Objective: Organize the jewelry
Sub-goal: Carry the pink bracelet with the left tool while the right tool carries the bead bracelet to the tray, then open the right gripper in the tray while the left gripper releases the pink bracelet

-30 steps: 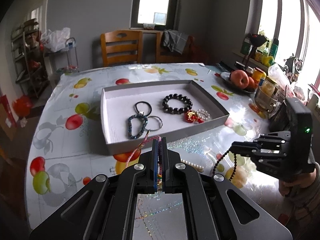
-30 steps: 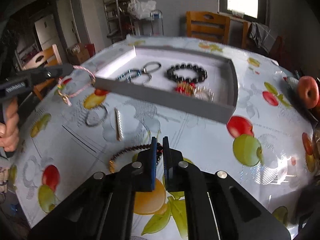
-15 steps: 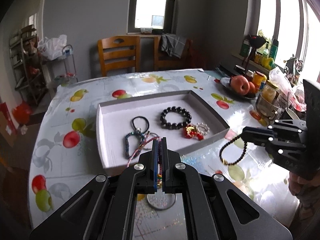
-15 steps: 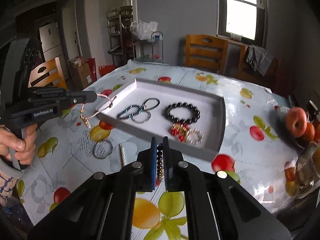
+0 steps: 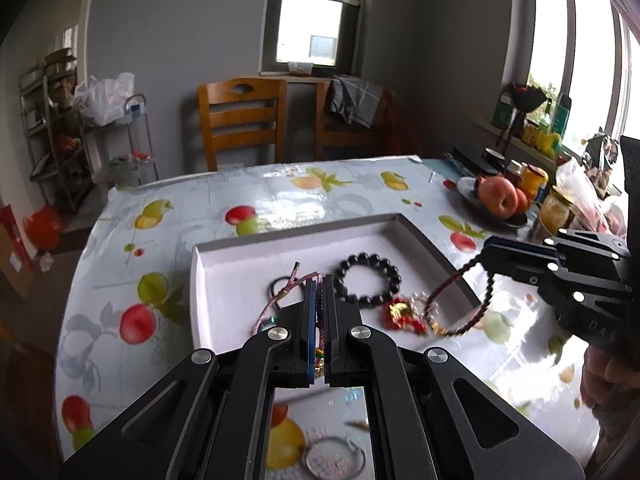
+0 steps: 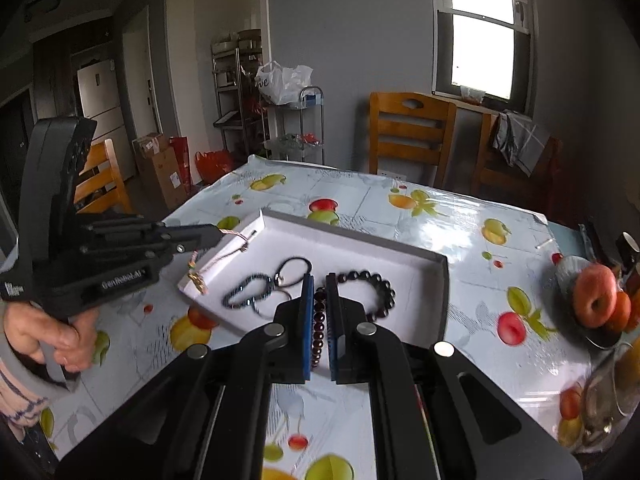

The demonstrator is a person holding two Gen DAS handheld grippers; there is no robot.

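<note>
A white tray [image 5: 296,236] [image 6: 360,240] lies on the fruit-print table. In it are a black bead bracelet [image 5: 366,258] [image 6: 384,284], a black hair tie [image 5: 276,284], a dark blue bracelet [image 6: 244,294] and a red-gold charm [image 5: 400,314]. My left gripper [image 5: 319,280] [image 6: 222,234] is shut on a pink braided cord [image 5: 276,304] [image 6: 224,256], which dangles over the tray's near left corner. My right gripper [image 6: 319,278] [image 5: 486,250] is shut on a dark red bead bracelet [image 6: 319,320] [image 5: 454,280] that hangs over the tray's right edge.
A metal bangle [image 5: 334,460] lies on the table in front of the tray. A plate of apples [image 5: 500,200], jars [image 5: 556,208] and a glass vessel [image 6: 608,392] crowd the right side. Wooden chairs [image 5: 242,120] stand behind the table. A hand [image 6: 52,336] grips the left tool.
Both grippers have risen and moved toward the tray. The dark red bead bracelet came up off the table, and the pink cord now hangs over the tray.
</note>
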